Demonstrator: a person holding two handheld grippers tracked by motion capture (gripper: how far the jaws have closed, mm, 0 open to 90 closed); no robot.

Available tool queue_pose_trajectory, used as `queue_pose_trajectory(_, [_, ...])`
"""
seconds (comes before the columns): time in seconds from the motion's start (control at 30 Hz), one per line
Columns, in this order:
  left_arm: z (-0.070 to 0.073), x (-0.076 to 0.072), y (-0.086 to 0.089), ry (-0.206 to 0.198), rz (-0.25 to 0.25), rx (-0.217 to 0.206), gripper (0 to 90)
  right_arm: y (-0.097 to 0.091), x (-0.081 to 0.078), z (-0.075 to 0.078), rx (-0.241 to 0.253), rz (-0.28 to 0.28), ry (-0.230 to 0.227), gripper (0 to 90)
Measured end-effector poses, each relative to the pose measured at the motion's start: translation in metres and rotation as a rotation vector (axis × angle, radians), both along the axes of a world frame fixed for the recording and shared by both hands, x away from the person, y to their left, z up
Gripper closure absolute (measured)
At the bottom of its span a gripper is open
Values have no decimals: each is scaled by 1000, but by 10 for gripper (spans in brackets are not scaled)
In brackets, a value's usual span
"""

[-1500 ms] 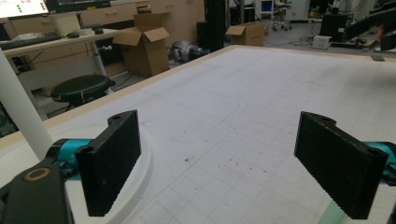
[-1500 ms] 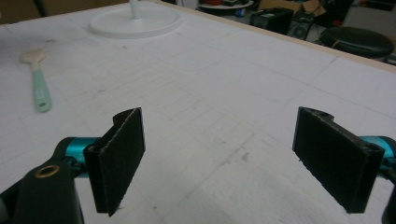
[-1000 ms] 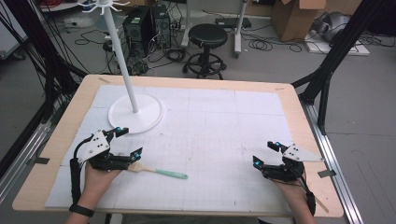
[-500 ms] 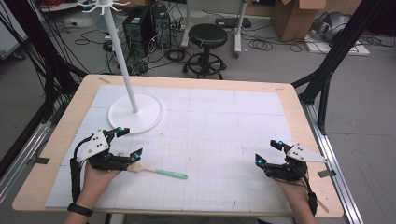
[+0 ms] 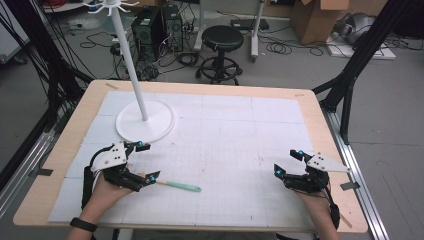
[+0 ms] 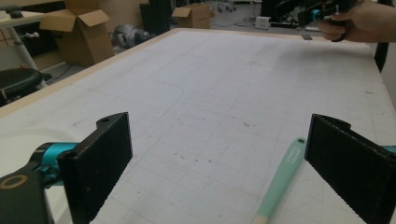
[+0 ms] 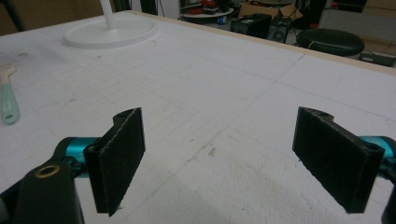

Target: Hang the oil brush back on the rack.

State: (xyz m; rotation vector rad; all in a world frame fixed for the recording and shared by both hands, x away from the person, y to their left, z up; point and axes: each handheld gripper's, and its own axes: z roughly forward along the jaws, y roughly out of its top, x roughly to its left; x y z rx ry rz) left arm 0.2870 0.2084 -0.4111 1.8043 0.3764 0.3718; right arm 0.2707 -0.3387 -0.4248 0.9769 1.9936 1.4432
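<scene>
White gridded board covers your table [image 5: 60,165], with cables, a stool and boxes on the floor beyond it. From the high view, the mint-handled brush [image 5: 175,186] lies flat toward seven o'clock of the board, its pale wooden end tucked at your left gripper [image 5: 144,162]. That gripper's jaws have just been opening and now stand wide with nothing pinched, so the brush rests on the board by its own weight. Your right gripper [image 5: 286,161] sits well apart at about four o'clock, also spread and empty. The white stand [image 5: 145,121] keeps to ten o'clock, out of the way of both hands.

Your left gripper view shows the brush handle [image 6: 279,181] running up from six o'clock, just inside the right-hand jaw and not pressed by it; I judge you have let it go or are lining up.

Your right gripper view shows wide jaws over bare board, the brush [image 7: 6,100] far off at nine o'clock, the stand's base [image 7: 109,32] at eleven.
</scene>
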Motion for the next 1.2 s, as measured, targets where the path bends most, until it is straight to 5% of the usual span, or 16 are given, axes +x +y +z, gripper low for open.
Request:
queue_pose_trajectory(0.5, [2,10,-24,98,-125,148,63,-2,1,0,6,-4,-1,164])
queue_pose_trajectory(0.73, [-4,12,-29,116,-129,187,63,-1,2,0,1,0,-2,166])
queue_pose_trajectory(0.93, [-14,12,-39,160,-171,289,70,-1,1,0,2,2,-2,166])
queue_pose_trajectory(1.2, [-20,13,-44,156,-175,370,158,-2,1,0,2,5,0,167])
